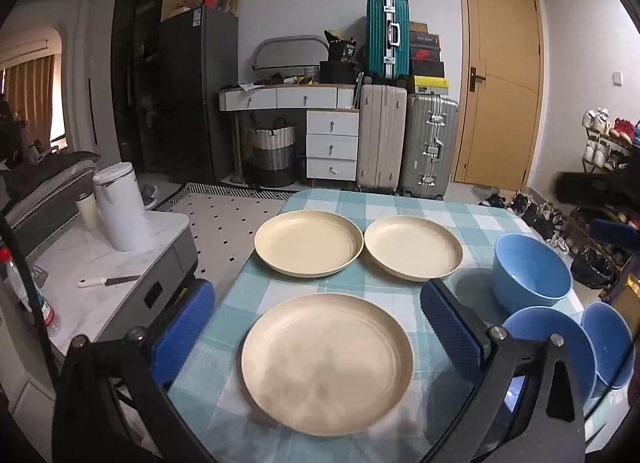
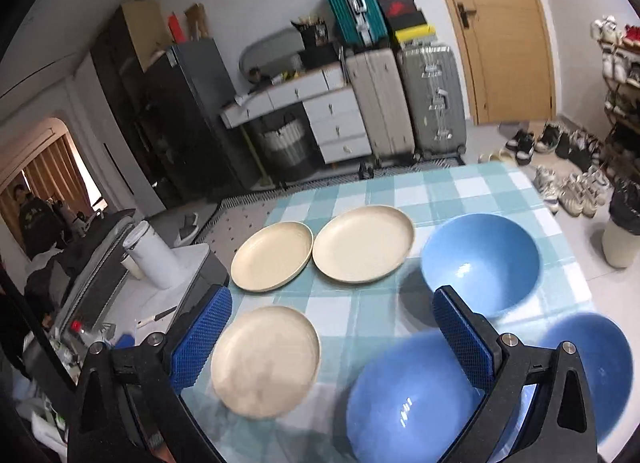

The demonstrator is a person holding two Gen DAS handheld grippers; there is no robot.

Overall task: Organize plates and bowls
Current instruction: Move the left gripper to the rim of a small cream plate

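Three cream plates lie on the checked table (image 1: 328,199): a near one (image 1: 326,363) and two far ones (image 1: 308,243) (image 1: 414,247). Three blue bowls stand to the right: a far one (image 1: 532,275) and two near ones (image 1: 552,343) (image 1: 612,343). My left gripper (image 1: 320,327) is open and empty, hovering with its fingers either side of the near plate. My right gripper (image 2: 334,331) is open and empty, above the table between the near plate (image 2: 266,361) and a near bowl (image 2: 408,403). The far bowl (image 2: 480,263) and the third bowl (image 2: 588,363) show in the right wrist view.
A low grey side cabinet (image 1: 120,283) with a white kettle (image 1: 120,207), a knife (image 1: 108,282) and a bottle stands left of the table. Suitcases (image 1: 404,143), drawers and a door are behind. Shoes (image 2: 568,167) lie on the floor to the right.
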